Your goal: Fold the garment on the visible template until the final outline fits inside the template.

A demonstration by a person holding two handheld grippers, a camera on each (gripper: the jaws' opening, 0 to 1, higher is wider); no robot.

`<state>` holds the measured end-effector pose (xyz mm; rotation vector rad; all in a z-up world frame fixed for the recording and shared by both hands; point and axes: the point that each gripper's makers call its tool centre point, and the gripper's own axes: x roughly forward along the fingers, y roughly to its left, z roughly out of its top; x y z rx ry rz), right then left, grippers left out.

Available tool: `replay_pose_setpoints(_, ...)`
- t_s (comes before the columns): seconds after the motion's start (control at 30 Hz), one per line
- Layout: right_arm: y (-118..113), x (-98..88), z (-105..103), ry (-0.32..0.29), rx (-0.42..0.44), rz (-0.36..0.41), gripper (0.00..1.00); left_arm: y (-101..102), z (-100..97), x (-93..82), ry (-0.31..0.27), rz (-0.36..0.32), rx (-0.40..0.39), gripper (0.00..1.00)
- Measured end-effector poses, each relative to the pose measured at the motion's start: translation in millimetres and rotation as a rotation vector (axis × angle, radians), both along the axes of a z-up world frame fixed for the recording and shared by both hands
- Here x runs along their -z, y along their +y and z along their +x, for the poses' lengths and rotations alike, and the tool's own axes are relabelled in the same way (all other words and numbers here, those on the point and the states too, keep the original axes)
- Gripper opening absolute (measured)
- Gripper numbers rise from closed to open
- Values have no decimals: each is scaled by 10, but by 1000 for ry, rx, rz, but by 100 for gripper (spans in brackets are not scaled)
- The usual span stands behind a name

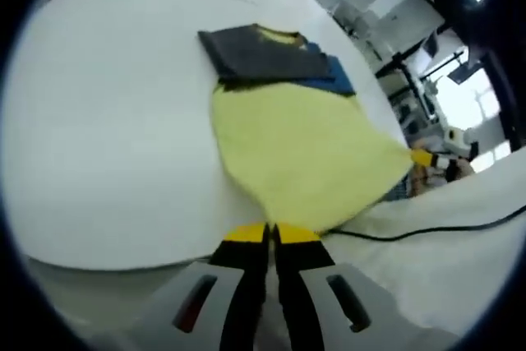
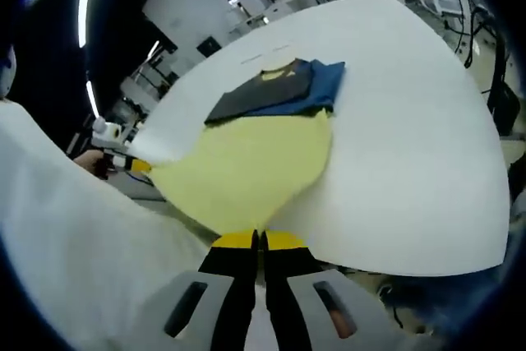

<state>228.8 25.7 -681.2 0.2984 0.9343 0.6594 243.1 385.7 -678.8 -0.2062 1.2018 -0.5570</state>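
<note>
Both claws, left claw (image 1: 272,234) and right claw (image 2: 258,240), pinched the soft yellow garment's (image 1: 304,150) near hem over the white surface (image 1: 107,121).

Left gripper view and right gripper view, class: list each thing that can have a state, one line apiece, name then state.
garment: yellow part spread flat, lifted at the near hem, dark and blue parts folded at the far end.
left gripper: shut on the garment's hem corner.
right gripper: shut on the other hem corner.
table: white, the garment lying on it.
</note>
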Motion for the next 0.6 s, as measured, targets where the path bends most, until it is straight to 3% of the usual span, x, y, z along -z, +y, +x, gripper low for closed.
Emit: replay_pose_setpoints(0.6,-65,-180,492,-78,2,0,3,-39,415,-201,-70,-46,-62,0)
